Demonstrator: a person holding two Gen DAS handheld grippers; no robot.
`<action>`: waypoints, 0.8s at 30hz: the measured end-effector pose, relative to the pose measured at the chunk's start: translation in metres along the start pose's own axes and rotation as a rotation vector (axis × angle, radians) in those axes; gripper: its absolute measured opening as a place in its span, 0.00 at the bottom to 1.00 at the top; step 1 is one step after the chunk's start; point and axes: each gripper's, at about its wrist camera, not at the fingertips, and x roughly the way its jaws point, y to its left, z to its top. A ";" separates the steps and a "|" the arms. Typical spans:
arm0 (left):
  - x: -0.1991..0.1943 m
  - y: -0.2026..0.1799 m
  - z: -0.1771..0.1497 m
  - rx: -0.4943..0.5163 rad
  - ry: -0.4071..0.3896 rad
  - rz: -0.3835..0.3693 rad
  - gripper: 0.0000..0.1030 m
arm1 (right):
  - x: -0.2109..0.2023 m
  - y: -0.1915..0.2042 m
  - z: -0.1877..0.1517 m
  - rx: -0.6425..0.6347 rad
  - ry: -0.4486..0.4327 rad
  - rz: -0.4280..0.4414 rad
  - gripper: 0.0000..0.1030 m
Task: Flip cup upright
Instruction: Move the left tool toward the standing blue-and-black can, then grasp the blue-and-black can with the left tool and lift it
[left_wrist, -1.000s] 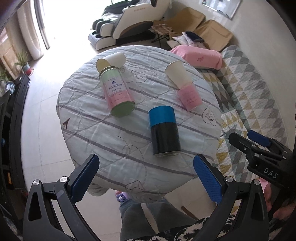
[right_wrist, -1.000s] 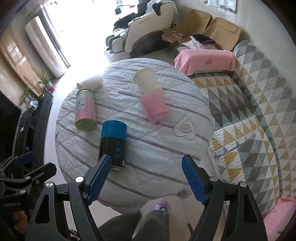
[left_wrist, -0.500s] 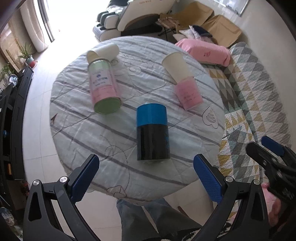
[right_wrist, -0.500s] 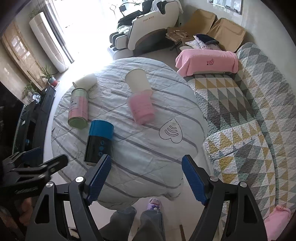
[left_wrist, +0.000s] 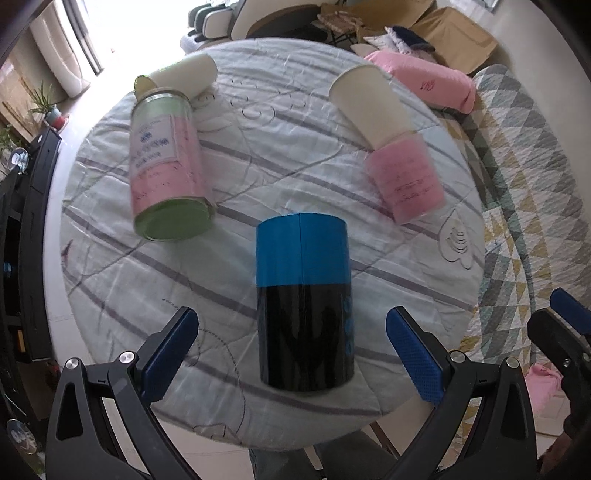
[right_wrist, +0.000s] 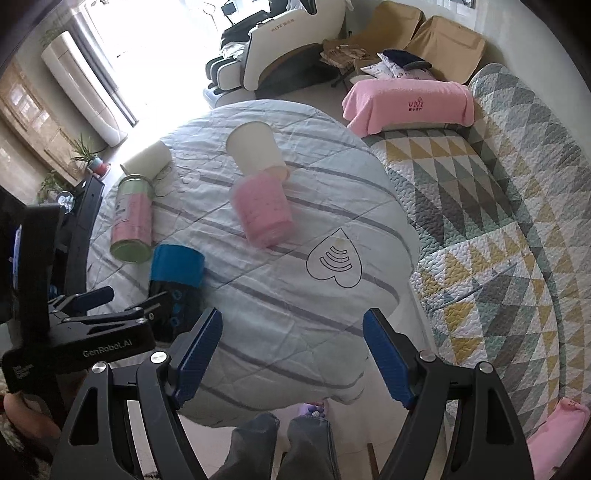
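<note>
My left hand-held gripper is spread wide above the near edge of the round tabletop covered in a pale blue striped quilted cloth, holding nothing; the black cylindrical canister with a blue upper band lies on its side between the blue finger pads, without visible contact on either pad. My right hand-held gripper is likewise spread and empty, over the near right edge of the tabletop, with bare cloth between its fingers. The translucent pink plastic cup lies on its side toward the right edge of the tabletop, and a white paper cup lies tipped just beyond it toward the far edge, its narrow end touching or tucked against the pink cup; I cannot tell which. Toward the left edge a green-and-pink metal can with a white label lies on its side, and a second white paper cup lies tipped against its far end, near the far left edge. From the right wrist view the left hand-held gripper straddles the dark end of the canister. A heart outline with curved stripes is printed on the cloth near the right edge.
</note>
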 end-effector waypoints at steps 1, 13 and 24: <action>0.005 0.000 0.001 -0.001 0.005 -0.001 1.00 | 0.003 0.000 0.001 -0.001 0.003 -0.001 0.78; 0.035 0.004 0.002 -0.047 0.024 -0.033 0.73 | 0.048 -0.003 0.013 -0.018 0.056 0.014 0.78; 0.002 -0.006 0.009 -0.004 -0.065 -0.044 0.66 | 0.042 -0.003 0.019 -0.014 0.045 0.031 0.78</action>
